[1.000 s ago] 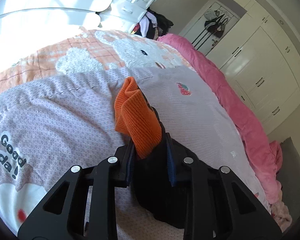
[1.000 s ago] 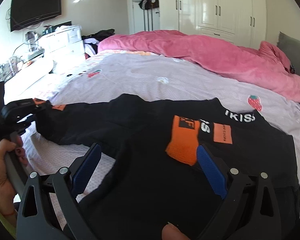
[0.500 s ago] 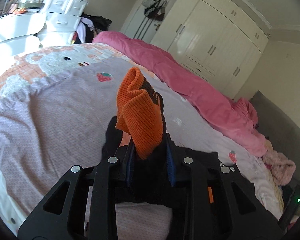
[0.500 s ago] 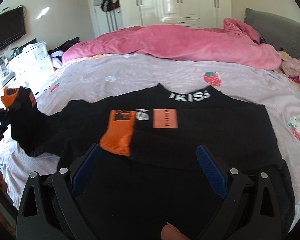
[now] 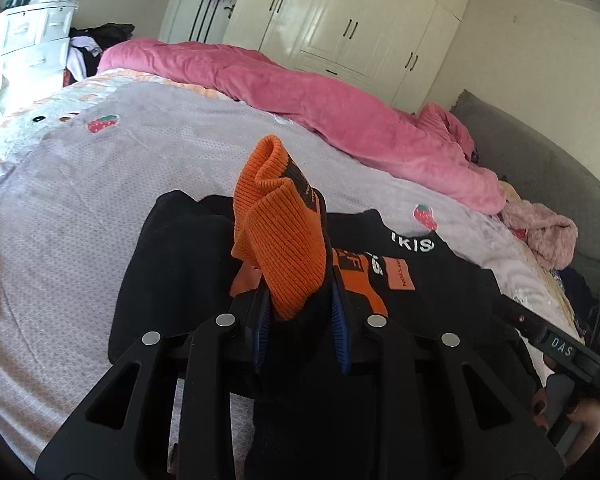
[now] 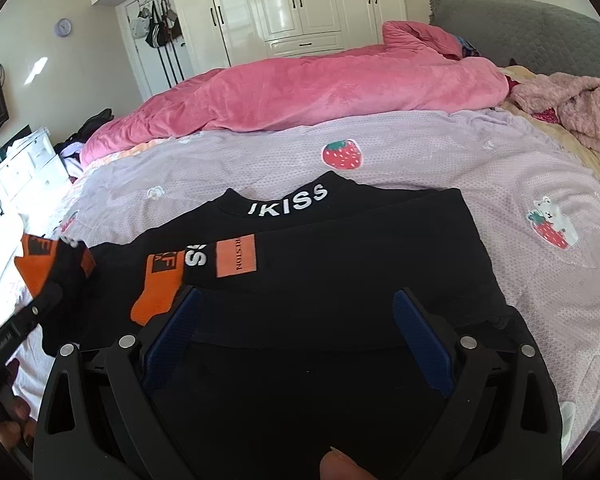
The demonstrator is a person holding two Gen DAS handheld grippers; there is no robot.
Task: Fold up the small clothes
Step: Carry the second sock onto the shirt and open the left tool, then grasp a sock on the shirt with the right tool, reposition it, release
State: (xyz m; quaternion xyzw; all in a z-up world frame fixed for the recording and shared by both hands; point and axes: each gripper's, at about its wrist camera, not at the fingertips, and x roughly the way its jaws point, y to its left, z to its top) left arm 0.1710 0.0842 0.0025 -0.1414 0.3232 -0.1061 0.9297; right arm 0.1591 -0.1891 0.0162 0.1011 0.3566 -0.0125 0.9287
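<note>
A small black sweater (image 6: 340, 280) with white "IKISS" lettering on its collar lies flat on the lilac bedspread (image 6: 420, 168). Its right sleeve is folded across the chest, and that sleeve's orange cuff (image 6: 156, 292) rests near my right gripper's left finger. My right gripper (image 6: 300, 340) hovers open over the sweater's lower body with only flat cloth beneath it. My left gripper (image 5: 300, 312) is shut on the other sleeve, whose orange ribbed cuff (image 5: 284, 236) stands up between the blue pads, lifted above the sweater's left side. In the right wrist view that held cuff (image 6: 36, 264) shows at the far left.
A pink duvet (image 6: 320, 88) is heaped along the far side of the bed. A fluffy pink garment (image 6: 568, 108) lies by the grey headboard (image 6: 520, 32). White drawers (image 5: 32, 48) stand at the left and a white wardrobe (image 5: 360, 24) behind.
My left gripper has carried the sleeve cuff from the bed's left side in over the sweater and rolled. The right gripper has swung so the sweater sits centred under it.
</note>
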